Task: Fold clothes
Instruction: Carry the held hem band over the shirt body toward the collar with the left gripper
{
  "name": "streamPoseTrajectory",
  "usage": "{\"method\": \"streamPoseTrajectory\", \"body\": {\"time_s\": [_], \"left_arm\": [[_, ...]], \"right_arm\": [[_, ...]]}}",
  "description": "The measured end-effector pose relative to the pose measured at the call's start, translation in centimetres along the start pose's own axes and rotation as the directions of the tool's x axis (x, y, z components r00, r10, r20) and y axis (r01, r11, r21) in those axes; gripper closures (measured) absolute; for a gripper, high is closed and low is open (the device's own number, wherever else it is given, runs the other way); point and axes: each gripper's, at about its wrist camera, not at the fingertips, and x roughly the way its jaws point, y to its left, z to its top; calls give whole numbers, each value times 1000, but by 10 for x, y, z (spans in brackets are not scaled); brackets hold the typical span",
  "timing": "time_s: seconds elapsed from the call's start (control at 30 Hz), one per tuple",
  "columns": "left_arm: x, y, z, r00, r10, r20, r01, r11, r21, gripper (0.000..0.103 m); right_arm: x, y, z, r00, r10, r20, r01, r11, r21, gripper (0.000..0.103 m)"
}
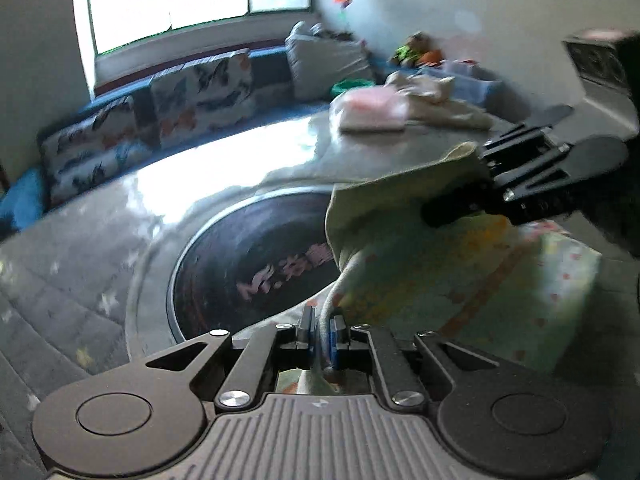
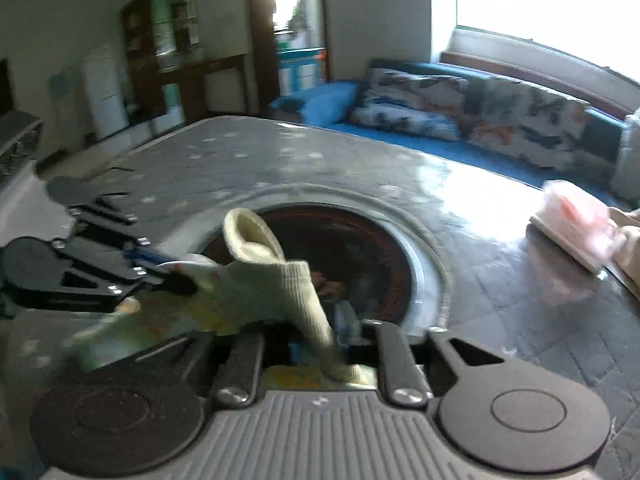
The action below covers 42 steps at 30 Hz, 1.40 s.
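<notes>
A small pale green garment with a yellow and orange print [image 1: 460, 280] hangs stretched between both grippers over the table. My left gripper [image 1: 320, 334] is shut on one edge of the cloth, which runs down between its blue pads. In the left wrist view, my right gripper [image 1: 440, 212] comes in from the right, clamped on the garment's upper edge. The right wrist view shows my right gripper [image 2: 340, 334] shut on the garment's cream ribbed cuff [image 2: 304, 292]. There my left gripper [image 2: 176, 276] holds the cloth at the left. Motion blurs both views.
A grey quilted table cover with pale stars [image 1: 72, 280] surrounds a round dark glass inset [image 1: 256, 264]. A folded pink pile [image 1: 372, 112] and a beige garment [image 1: 432, 96] lie at the table's far side. A blue sofa with patterned cushions [image 1: 200, 92] runs under the window.
</notes>
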Motion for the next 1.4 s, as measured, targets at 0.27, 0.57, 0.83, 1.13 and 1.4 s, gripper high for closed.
{"method": "streamPoseTrajectory", "body": {"time_s": [0.27,0.57,0.83,1.13,1.4], "left_arm": [[10,12,-4,1000,29,-1,-29,996,-82,74],[14,23,-2,997,75,-13,-76,985,-157,49],[0,29,0,989,147,14,-140,965,-221,30],[-37,10,-7,989,91,113,-61,968,-245,29],[-21,13,-15,995,63,76,-40,960,-276,63]], "right_arm": [[-25,-5,-20,993,-90,70,86,994,62,61],[-15,-21,-56,996,-86,0,84,979,184,58],[-20,-39,-53,977,-208,40,188,940,284,54],[10,-22,-43,967,-256,-1,250,939,236,44],[0,-25,-40,962,-274,21,257,924,283,29]]}}
